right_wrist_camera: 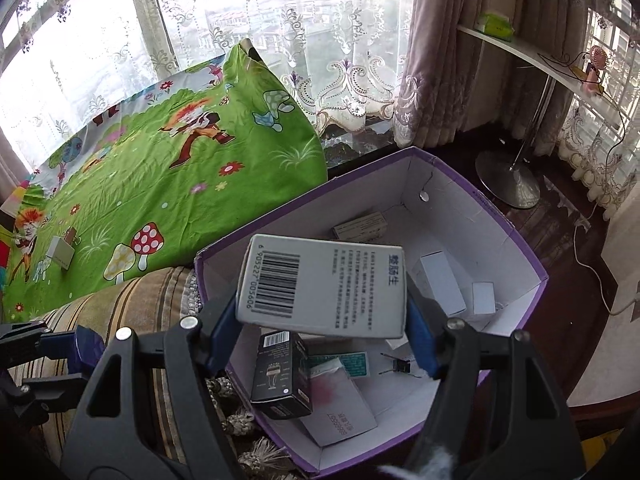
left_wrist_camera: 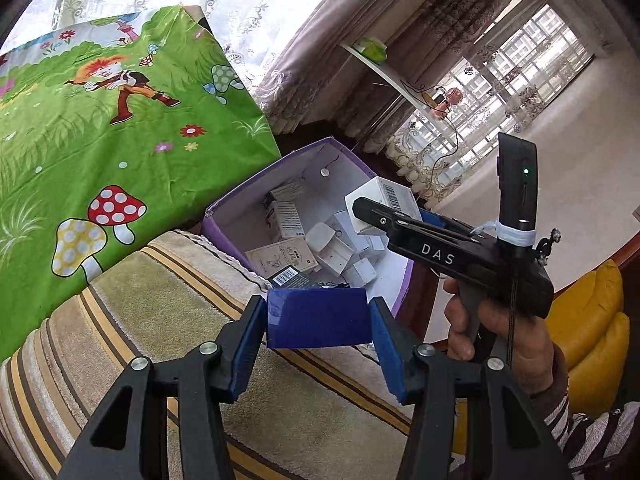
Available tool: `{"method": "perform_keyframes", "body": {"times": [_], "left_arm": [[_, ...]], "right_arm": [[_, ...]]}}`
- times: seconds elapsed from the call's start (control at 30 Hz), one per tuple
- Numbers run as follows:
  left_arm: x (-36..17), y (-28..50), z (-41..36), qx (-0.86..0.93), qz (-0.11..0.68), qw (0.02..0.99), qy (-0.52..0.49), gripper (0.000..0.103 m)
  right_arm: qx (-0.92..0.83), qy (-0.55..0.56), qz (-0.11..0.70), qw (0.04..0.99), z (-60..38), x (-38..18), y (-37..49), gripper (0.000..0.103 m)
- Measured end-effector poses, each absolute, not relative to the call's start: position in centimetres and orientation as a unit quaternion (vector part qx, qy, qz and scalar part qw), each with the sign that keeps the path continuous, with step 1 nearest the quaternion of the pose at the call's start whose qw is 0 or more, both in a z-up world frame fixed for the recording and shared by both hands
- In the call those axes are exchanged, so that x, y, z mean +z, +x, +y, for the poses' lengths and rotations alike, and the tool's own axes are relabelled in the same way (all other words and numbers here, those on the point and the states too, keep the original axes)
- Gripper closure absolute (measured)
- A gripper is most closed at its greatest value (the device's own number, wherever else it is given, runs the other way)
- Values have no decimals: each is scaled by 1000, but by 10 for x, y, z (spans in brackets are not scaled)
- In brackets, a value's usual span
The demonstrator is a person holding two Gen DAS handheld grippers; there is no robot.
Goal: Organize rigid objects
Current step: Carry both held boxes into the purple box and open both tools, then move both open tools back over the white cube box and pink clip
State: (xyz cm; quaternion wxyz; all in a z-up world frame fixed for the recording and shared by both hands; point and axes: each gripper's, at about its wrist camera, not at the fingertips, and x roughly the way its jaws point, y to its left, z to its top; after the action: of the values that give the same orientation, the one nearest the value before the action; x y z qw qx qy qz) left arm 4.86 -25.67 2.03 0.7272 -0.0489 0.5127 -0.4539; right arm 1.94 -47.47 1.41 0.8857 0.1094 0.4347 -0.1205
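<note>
Right gripper (right_wrist_camera: 320,312) clamping white box (right_wrist_camera: 324,286), over purple bin (right_wrist_camera: 516,236)

Daylight floods through the lace curtains (right_wrist_camera: 280,40) beyond my claws, blowing the far windows (left_wrist_camera: 532,60) to white glare. Near objects stay sharp, shadows soft. Fisheye bending curves both frames' edges into black corners.
</note>
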Motion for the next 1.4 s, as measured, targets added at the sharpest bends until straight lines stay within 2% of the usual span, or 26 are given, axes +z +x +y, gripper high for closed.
{"method": "perform_keyframes", "body": {"times": [0.07,0.13,0.9,1.4], "left_arm": [[21,46,-261,-460,513,723,-46,27],[21,47,-260,-454,515,726,-47,23],[22,58,-246,-435,516,734,-79,23],[49,114,-160,-296,462,836,-19,23]], "right_arm": [[-122,112,435,885,-476,15,20,26],[-120,113,435,885,-476,15,20,19],[-83,90,435,892,-451,15,25,19],[-49,86,435,895,-432,23,30,19]]}}
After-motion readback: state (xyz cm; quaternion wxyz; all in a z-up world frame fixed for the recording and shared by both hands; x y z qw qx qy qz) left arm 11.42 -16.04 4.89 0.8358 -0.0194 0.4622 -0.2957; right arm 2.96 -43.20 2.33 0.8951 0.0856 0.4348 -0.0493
